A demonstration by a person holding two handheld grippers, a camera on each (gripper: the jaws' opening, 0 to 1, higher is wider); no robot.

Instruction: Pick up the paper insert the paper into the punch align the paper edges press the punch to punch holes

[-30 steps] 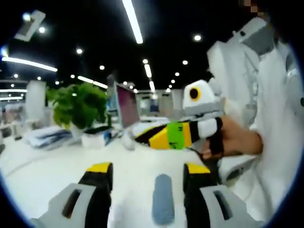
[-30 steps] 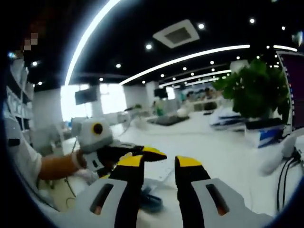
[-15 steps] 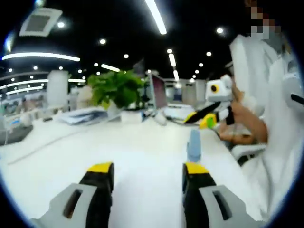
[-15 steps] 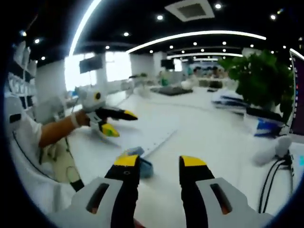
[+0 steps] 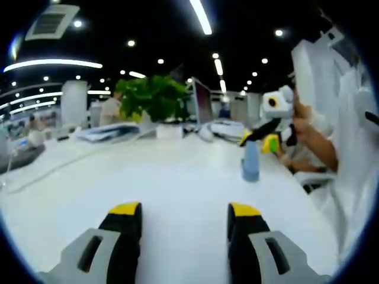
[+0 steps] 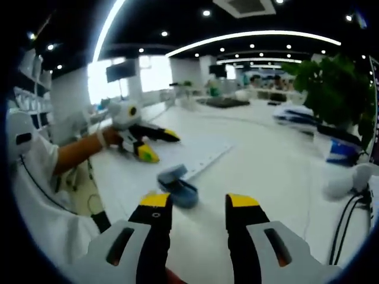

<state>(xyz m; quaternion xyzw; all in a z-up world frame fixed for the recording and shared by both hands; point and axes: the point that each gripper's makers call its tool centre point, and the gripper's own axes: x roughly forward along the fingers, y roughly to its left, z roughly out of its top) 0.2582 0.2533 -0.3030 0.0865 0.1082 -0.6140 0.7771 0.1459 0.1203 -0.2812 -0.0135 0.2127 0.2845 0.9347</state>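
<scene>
— Paper (image 6: 198, 152), where does it lie for you?

— It lies flat on the white surface (image 6: 278, 177), a pale sheet with a row of small holes along its near edge. In your right gripper view it sits ahead of your right tongs (image 6: 192, 202) and a little to the left, well apart from their yellow tips.

— And the punch?

— The blue punch (image 6: 176, 186) sits just beside the sheet's near corner, between the paper and your right tongs, close ahead of the left tip. In your left gripper view the same punch (image 5: 250, 161) stands up and to the right of your left tongs (image 5: 185, 210), well apart from them.

— How do your tongs stand?

— Both pairs are parted with nothing between the tips. Your left tongs (image 6: 159, 142) appear in your right gripper view hovering at the paper's far left side; their tips look spread, though blur makes it hard to say whether they touch the sheet.

— Anything else?

— A green plant (image 5: 153, 100) and a monitor (image 5: 202, 104) stand at the far edge.
</scene>
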